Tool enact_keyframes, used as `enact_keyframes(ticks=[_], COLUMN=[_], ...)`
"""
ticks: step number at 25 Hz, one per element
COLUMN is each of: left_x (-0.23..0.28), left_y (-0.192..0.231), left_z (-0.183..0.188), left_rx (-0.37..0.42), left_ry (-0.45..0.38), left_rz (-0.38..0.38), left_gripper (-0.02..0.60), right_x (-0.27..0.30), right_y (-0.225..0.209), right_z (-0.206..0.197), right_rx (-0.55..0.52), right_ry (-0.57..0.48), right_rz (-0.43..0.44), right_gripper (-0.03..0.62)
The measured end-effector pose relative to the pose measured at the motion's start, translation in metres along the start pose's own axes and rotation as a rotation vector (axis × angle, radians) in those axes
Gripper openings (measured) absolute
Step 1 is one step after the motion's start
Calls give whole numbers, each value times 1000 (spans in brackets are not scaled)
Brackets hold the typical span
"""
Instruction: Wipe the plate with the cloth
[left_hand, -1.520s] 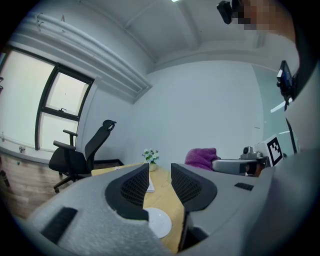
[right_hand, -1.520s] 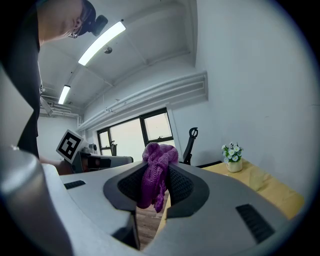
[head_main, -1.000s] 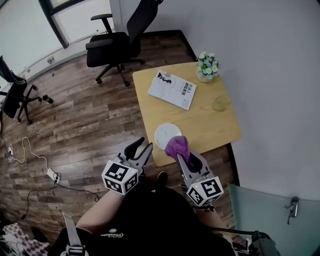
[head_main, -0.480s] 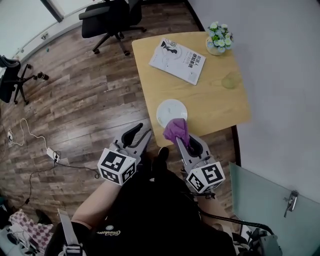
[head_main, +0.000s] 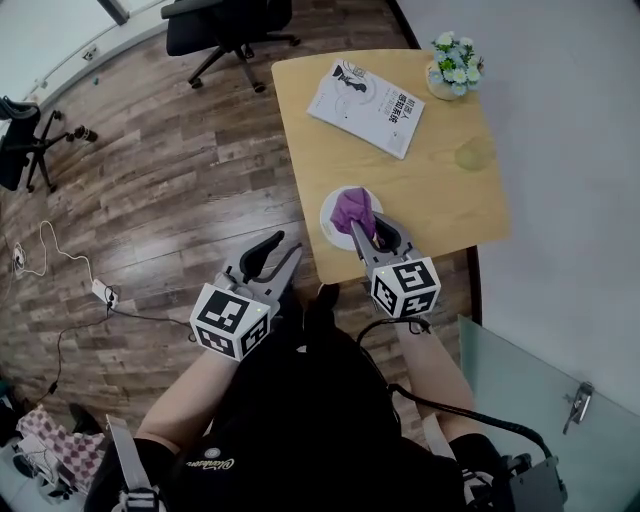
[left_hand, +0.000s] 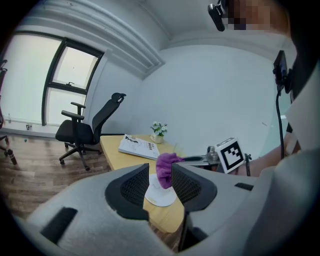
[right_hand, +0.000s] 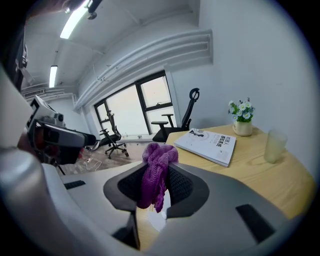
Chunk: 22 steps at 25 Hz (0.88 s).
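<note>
A white plate (head_main: 334, 222) sits near the front left edge of the small wooden table (head_main: 440, 200). My right gripper (head_main: 364, 226) is shut on a purple cloth (head_main: 353, 208) and holds it over the plate; in the right gripper view the cloth (right_hand: 155, 172) hangs bunched between the jaws. My left gripper (head_main: 276, 257) is open and holds nothing, off the table to the left above the floor. In the left gripper view the plate (left_hand: 159, 194) and the cloth (left_hand: 165, 168) show between its jaws.
A white booklet (head_main: 366, 94), a small flower pot (head_main: 453, 62) and a clear glass (head_main: 472, 154) stand on the far part of the table. A black office chair (head_main: 228, 22) is beyond the table. Cables (head_main: 60, 290) lie on the wooden floor at left.
My right gripper has carried the purple cloth forward from off the table's front edge to over the plate. The left gripper has stayed off the table, open.
</note>
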<state>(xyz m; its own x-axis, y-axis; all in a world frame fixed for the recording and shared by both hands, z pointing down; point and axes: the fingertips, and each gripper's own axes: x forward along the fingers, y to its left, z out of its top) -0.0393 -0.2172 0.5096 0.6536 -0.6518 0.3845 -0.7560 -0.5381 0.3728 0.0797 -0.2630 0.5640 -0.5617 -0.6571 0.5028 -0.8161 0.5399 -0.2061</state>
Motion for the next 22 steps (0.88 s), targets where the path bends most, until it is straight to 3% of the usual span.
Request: enact_keyframes(ticks=[10,22], left_x=[-7,-6], left_y=[16,21], left_z=[-2,-4], left_rx=[-11,-26], left_ry=[6,-1], left_rz=[34,43], left_gripper=[140,140], right_x=[78,86], right_y=[-22,-13], right_z=[-24,-42], right_rx=[-92,-123], right_ry=[145,193], right_rz=[-33,-9], right_gripper=[95,95])
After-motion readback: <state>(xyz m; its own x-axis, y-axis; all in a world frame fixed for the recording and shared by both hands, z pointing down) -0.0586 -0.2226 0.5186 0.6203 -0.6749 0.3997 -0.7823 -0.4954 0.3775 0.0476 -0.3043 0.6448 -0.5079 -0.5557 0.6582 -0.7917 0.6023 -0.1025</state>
